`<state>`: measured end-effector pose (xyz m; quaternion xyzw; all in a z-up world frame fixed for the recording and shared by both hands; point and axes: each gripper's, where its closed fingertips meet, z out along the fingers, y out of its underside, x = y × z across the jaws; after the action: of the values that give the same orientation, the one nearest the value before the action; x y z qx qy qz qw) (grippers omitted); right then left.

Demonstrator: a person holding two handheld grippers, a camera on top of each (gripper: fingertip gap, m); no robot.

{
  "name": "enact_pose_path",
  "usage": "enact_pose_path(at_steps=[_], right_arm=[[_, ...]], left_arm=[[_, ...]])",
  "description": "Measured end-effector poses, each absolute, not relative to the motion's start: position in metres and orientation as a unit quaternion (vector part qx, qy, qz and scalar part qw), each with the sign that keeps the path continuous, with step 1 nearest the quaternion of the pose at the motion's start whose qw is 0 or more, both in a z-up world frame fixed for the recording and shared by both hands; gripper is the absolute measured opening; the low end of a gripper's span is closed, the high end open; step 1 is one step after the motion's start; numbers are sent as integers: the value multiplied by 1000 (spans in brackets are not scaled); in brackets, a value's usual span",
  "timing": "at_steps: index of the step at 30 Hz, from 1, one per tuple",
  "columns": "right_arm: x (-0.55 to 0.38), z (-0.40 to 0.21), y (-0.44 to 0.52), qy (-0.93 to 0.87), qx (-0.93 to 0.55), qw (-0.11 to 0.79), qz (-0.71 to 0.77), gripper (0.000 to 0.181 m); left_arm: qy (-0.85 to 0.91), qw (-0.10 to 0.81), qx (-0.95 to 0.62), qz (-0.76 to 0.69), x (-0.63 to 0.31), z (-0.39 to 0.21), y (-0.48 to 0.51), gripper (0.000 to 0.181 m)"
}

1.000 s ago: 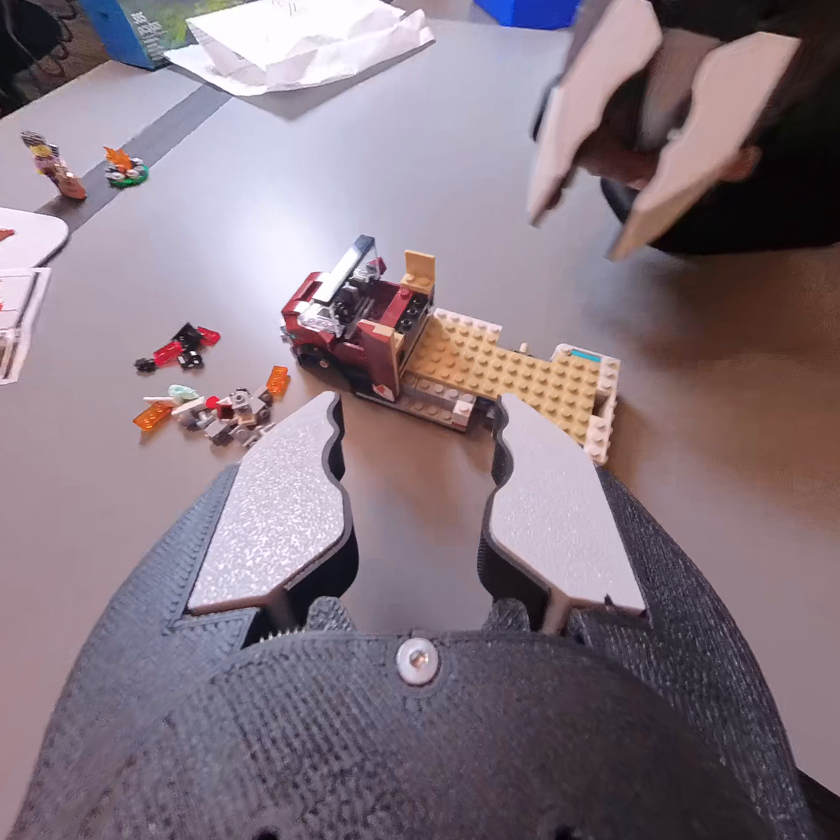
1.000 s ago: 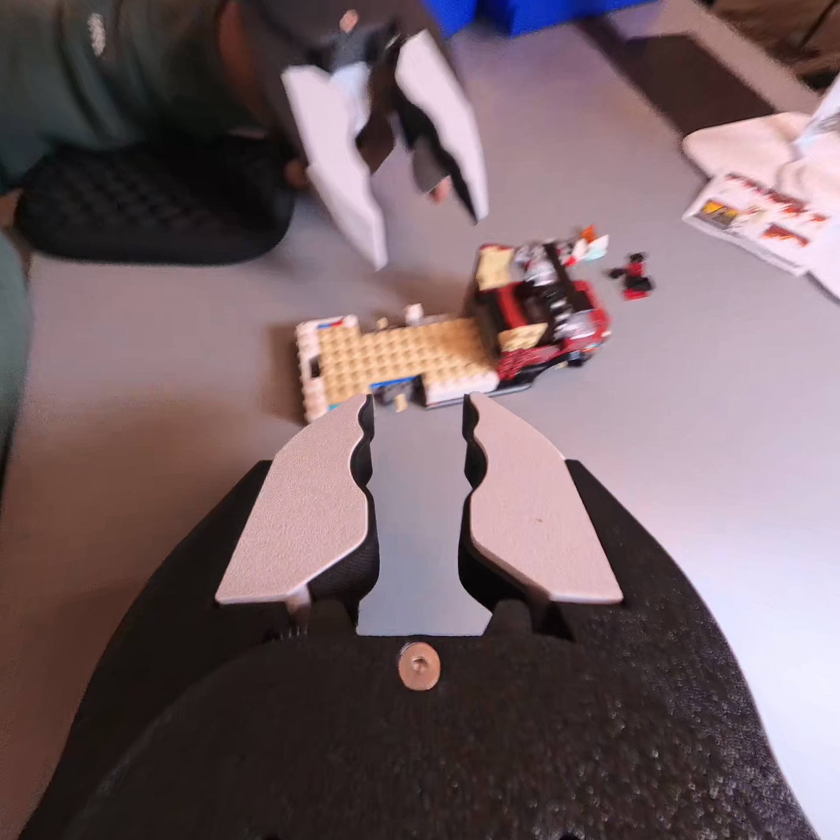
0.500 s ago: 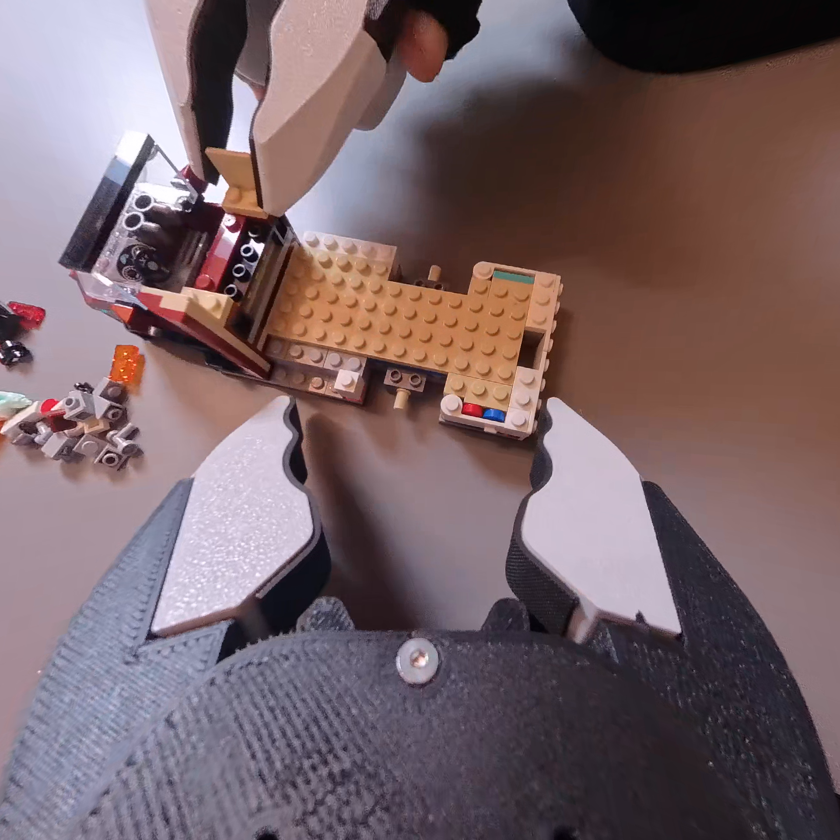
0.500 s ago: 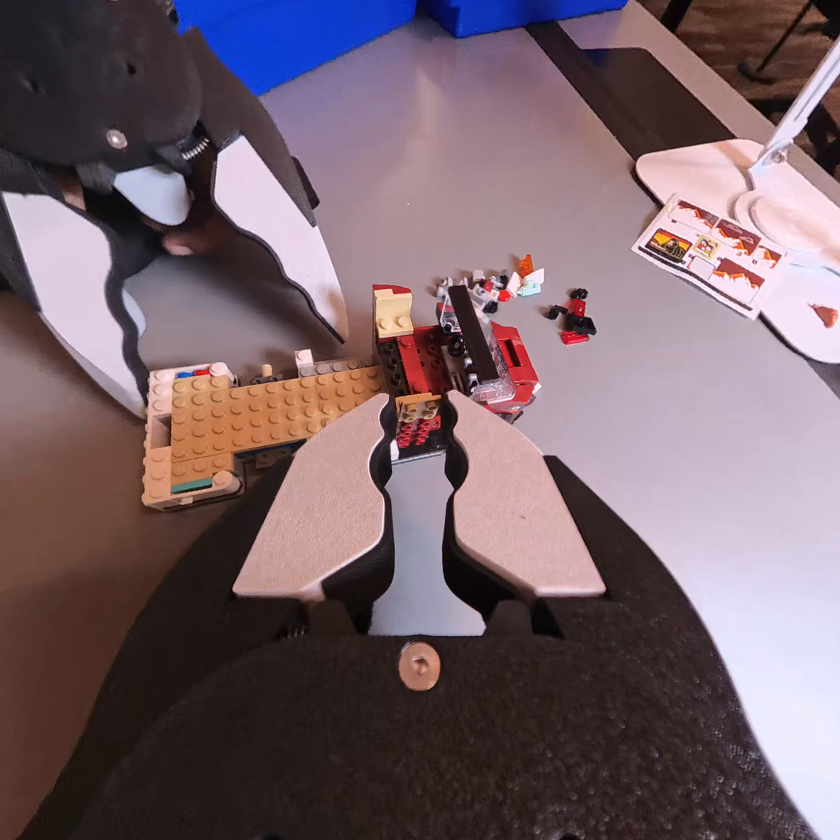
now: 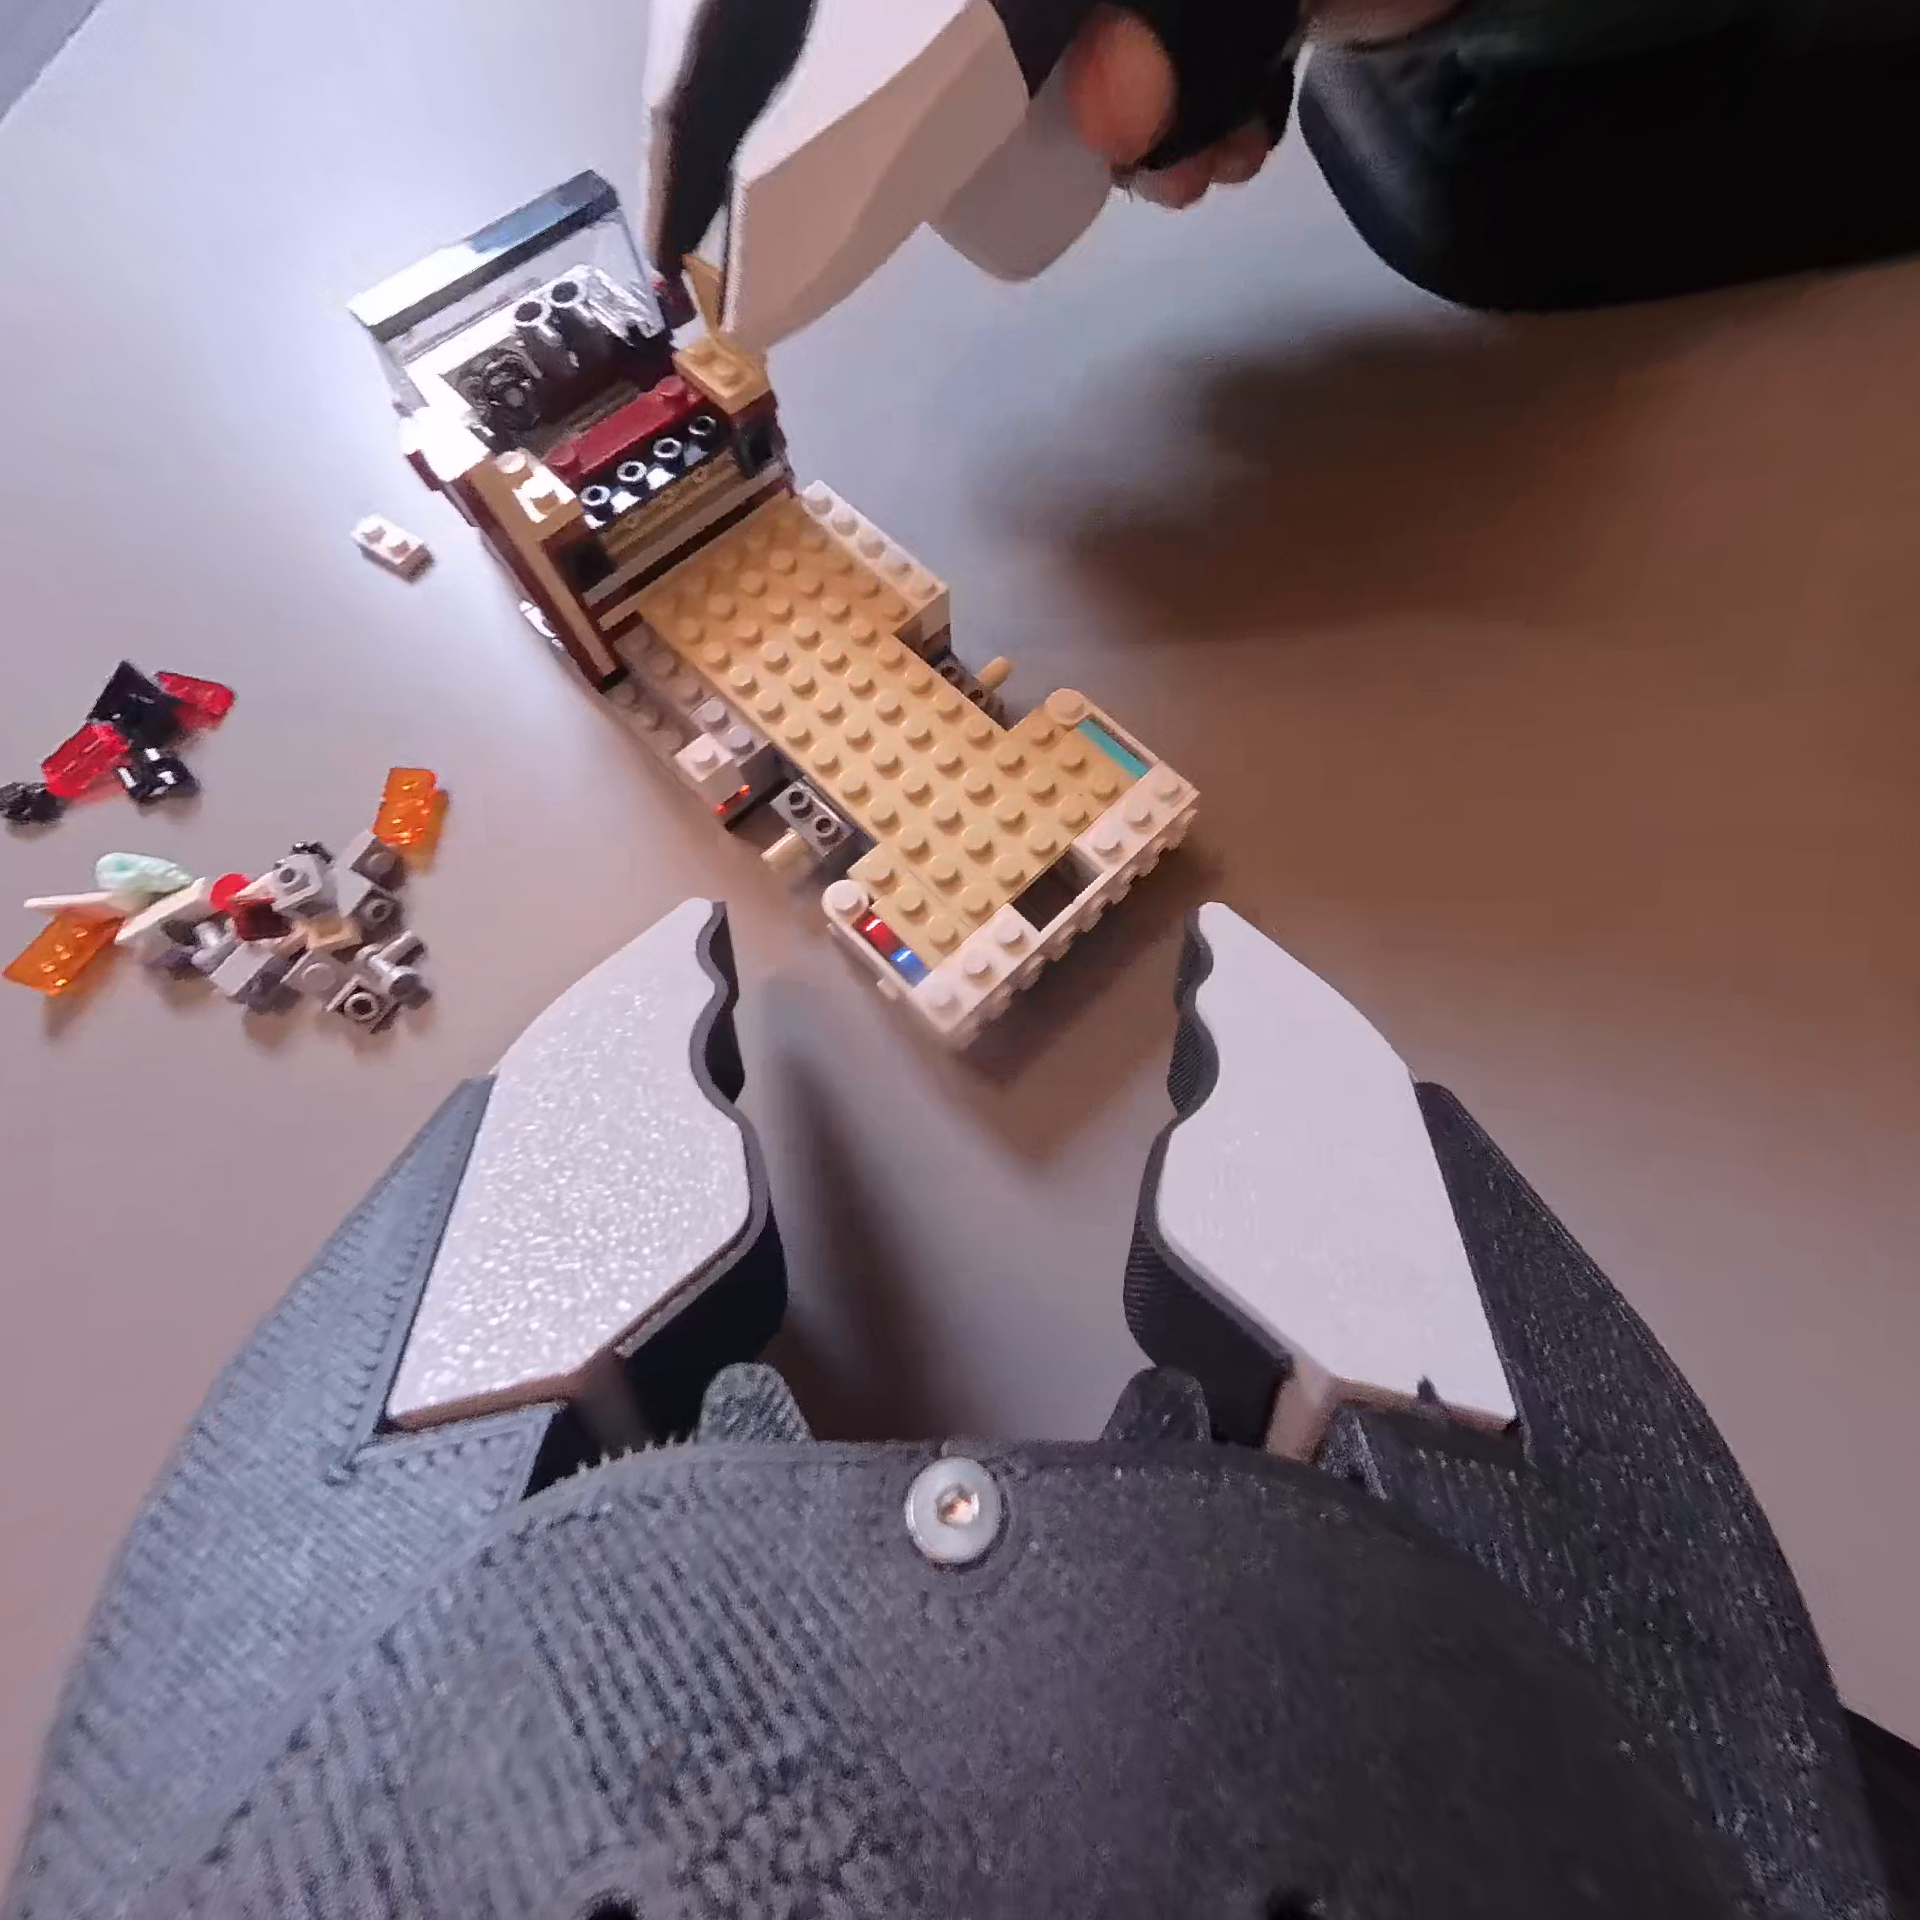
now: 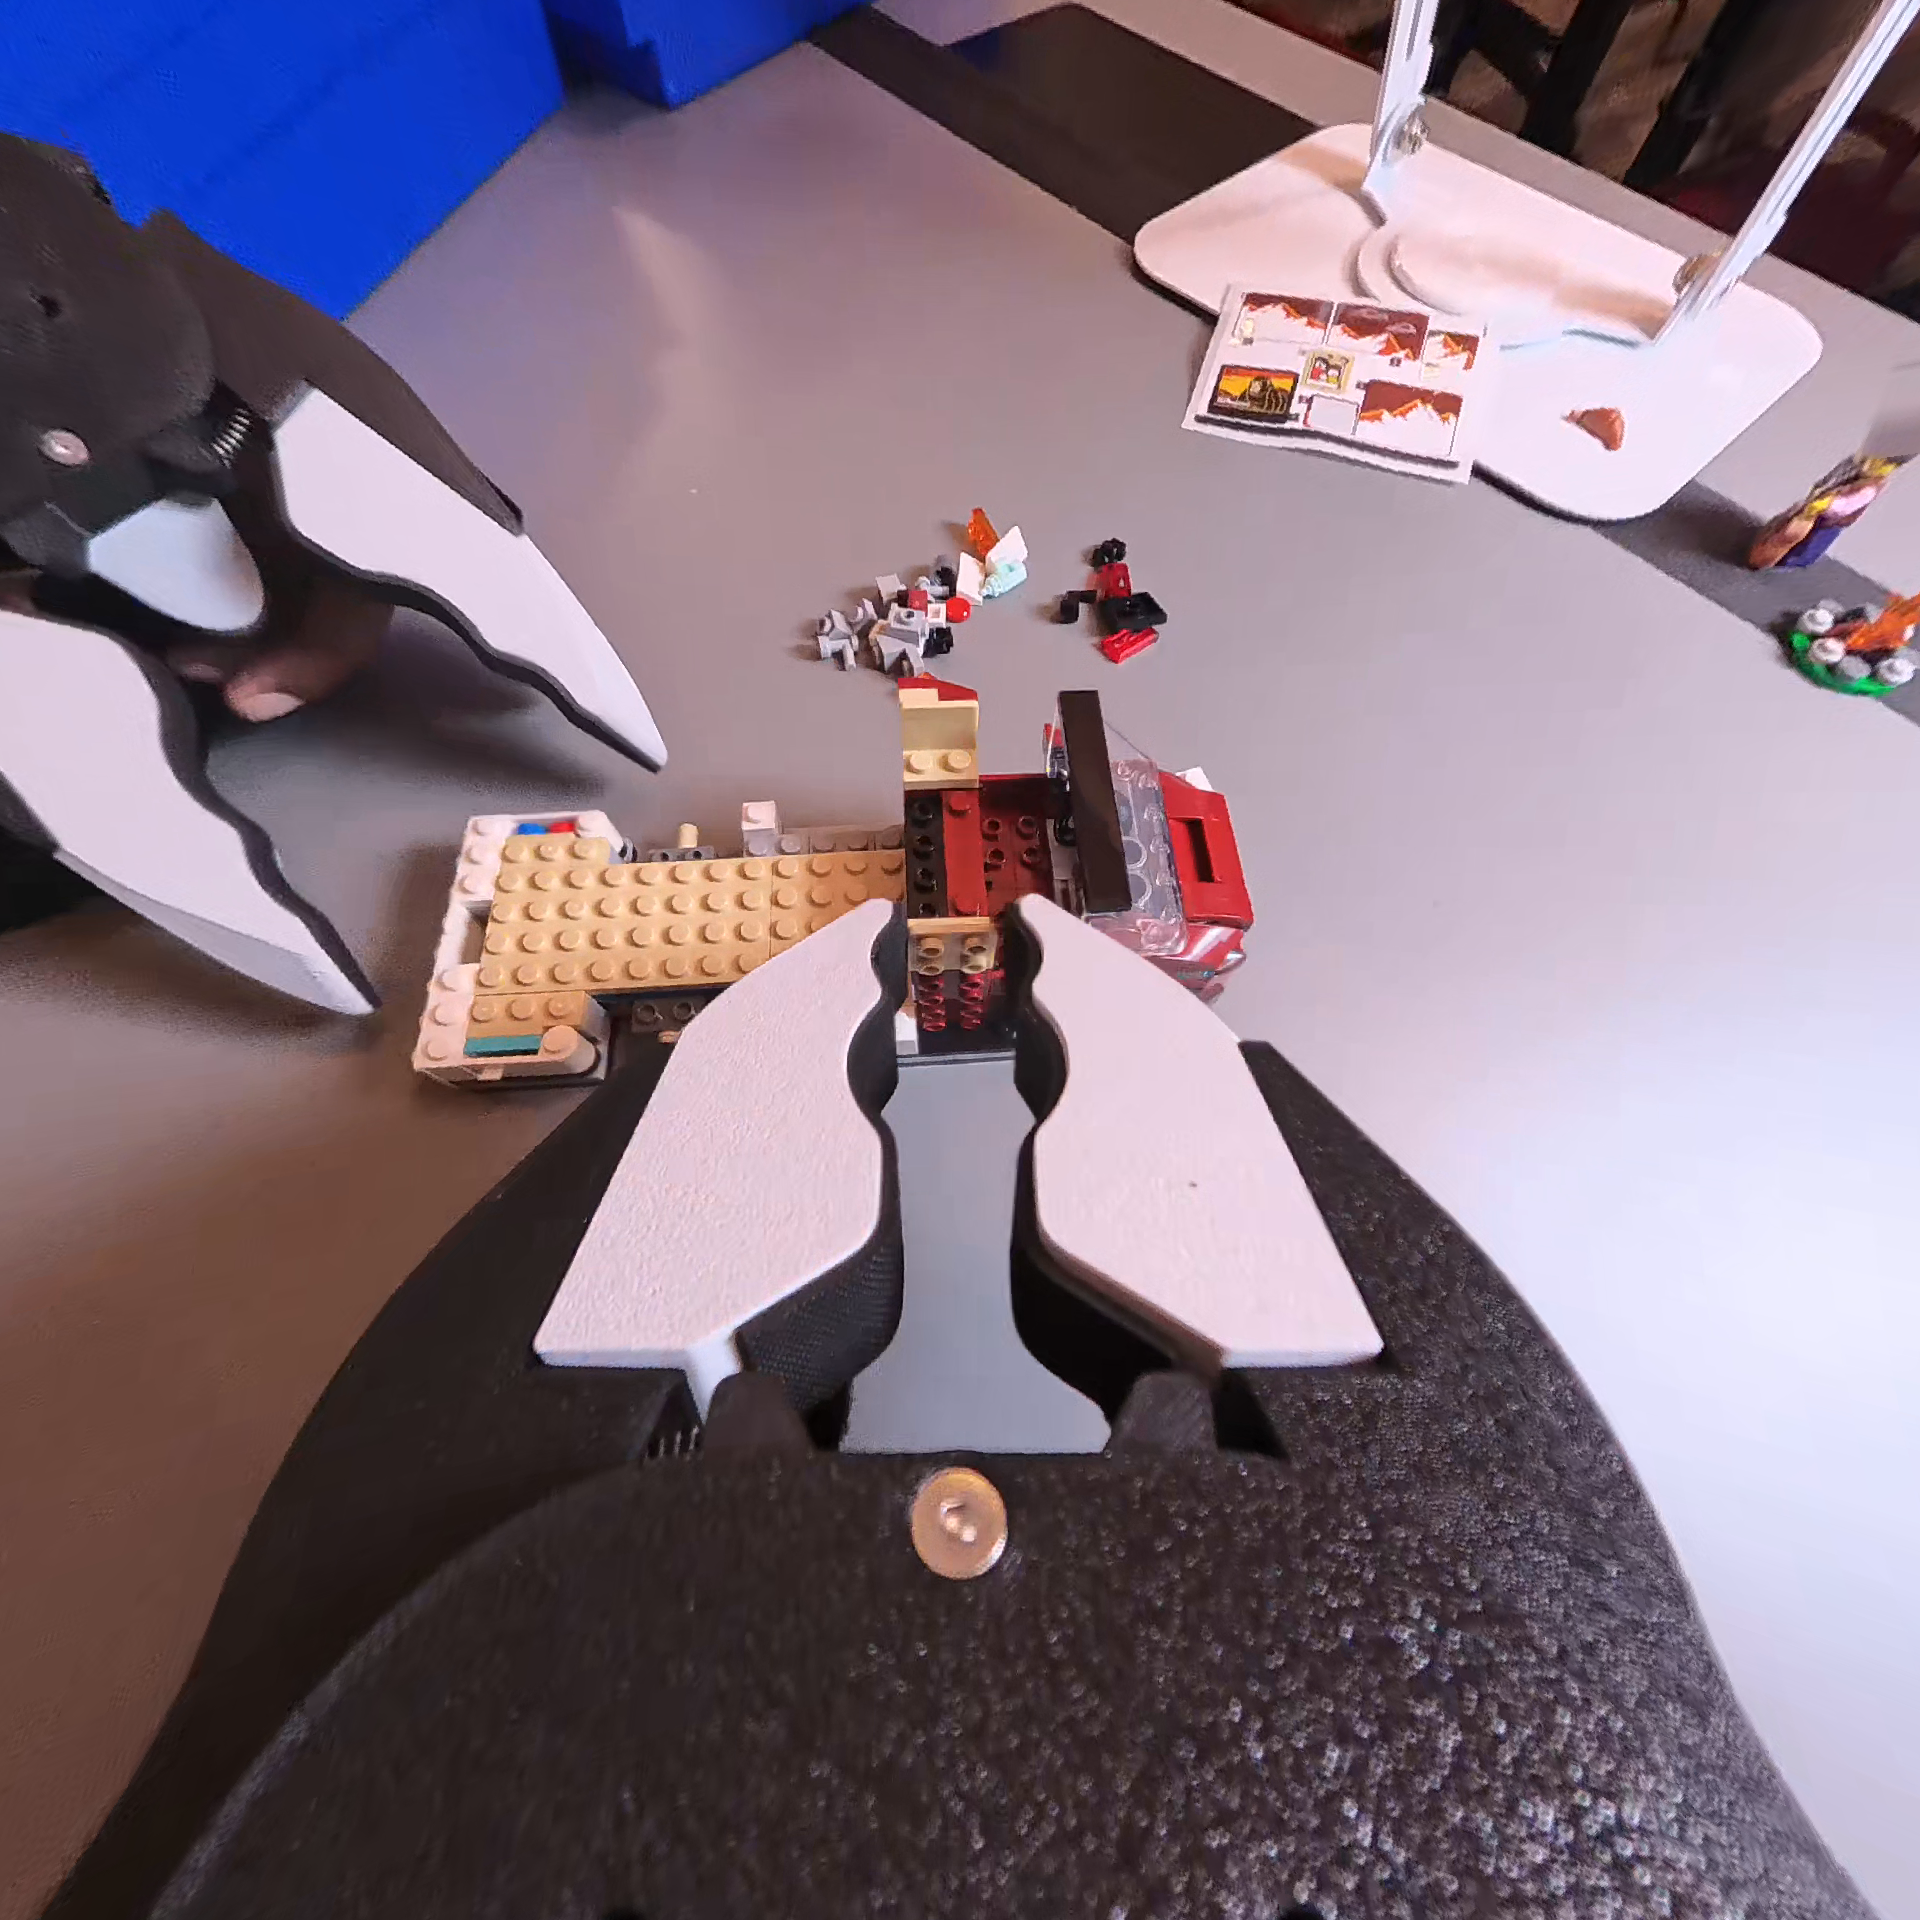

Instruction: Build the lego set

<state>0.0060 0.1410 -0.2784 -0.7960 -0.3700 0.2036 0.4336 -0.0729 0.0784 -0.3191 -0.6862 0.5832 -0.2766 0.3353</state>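
On the grey table [image 6: 1455, 831] lay the half-built lego truck [image 5: 831, 665], its red cab far from my left gripper [image 5: 956, 935], whose jaws were spread wide just off the tan bed's rear. My right gripper [image 6: 956, 925] had its jaws narrowly parted around the cab's open side door, whether pinching it I could not tell. I judged steadying the bed before pressing the door wise.
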Motion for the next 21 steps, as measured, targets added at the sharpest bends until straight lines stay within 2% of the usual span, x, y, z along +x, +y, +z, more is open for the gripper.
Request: enact_pose_path(at_steps=[2,4,7,16,18,21], right_arm=[[7,-276,141,-385,-790,436,195,20],[6,-276,139,-393,-785,435,200,20],[7,-278,140,-397,-783,440,190,16],[11,-275,152,-376,-776,475,178,16],[13,-262,150,-376,-765,487,192,18],[18,-222,149,-358,-735,528,232,24]], left_arm=[[602,333,-682,-251,-72,-328,78,79],[604,343,-677,-244,-70,-327,80,63],[602,343,-675,-255,-72,-327,81,53],[569,376,-693,-234,-83,-323,104,48],[553,399,-686,-252,-85,-310,109,56],[482,478,-667,-307,-90,-263,124,55]])
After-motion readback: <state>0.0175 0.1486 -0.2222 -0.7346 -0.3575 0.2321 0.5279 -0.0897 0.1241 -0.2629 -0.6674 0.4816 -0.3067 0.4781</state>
